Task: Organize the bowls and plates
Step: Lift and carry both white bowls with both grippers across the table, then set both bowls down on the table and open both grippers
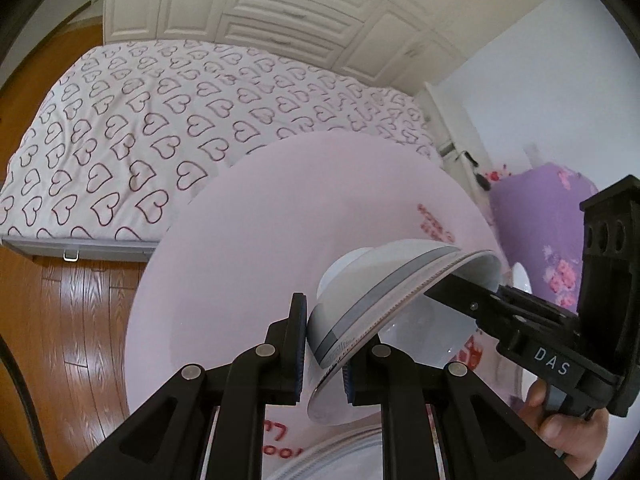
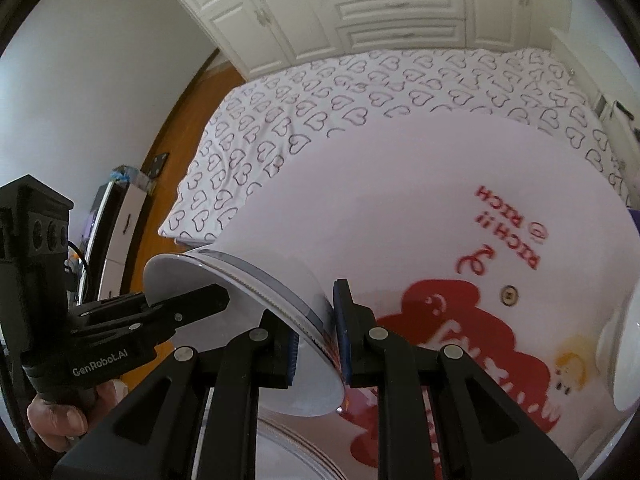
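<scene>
A white bowl (image 1: pixel 360 292) with a grey band under its rim hangs tilted on its side above the round pink table (image 1: pixel 240 260). My left gripper (image 1: pixel 324 344) is shut on the near part of its rim. My right gripper (image 1: pixel 452 280), held by a hand, clamps the opposite rim. In the right wrist view the same bowl (image 2: pixel 272 276) sits in my right gripper (image 2: pixel 316 340), and the left gripper (image 2: pixel 208 300) bites the far rim. A white plate (image 2: pixel 288 452) lies on the table (image 2: pixel 400 200) below the bowl. Another white bowl (image 2: pixel 620 344) stands at the right edge.
Behind the table is a bed (image 1: pixel 140 128) with a heart-print sheet, then white wardrobes (image 1: pixel 280 8). Wooden floor (image 1: pixel 72 320) lies to the left. A purple flowered cover (image 1: pixel 548 232) stands on the right. Red print (image 2: pixel 460 320) marks the tabletop.
</scene>
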